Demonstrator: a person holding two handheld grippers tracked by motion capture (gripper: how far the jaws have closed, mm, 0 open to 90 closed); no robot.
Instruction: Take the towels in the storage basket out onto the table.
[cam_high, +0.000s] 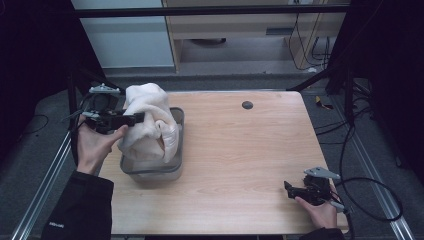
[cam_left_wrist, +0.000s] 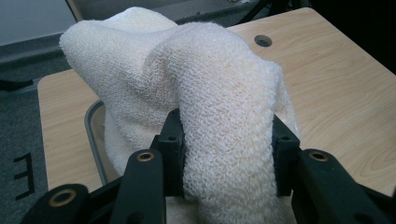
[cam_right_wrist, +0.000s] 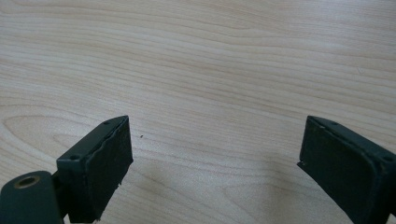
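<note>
The left gripper (cam_left_wrist: 227, 154) clamps a thick fold of the soft, limp towel (cam_high: 148, 120) above the tub (cam_high: 177, 150), while the right gripper (cam_right_wrist: 215, 163) rests released on the bench (cam_high: 250, 160).

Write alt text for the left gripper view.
Two black jaws pinch a thick fold of a cream towel, which rises in a hump above a grey tub on a light wooden table.

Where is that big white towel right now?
In the high view the towel is at the table's left side, bunched up above the grey tub, and the left gripper is clamped on a fold of it.
</note>
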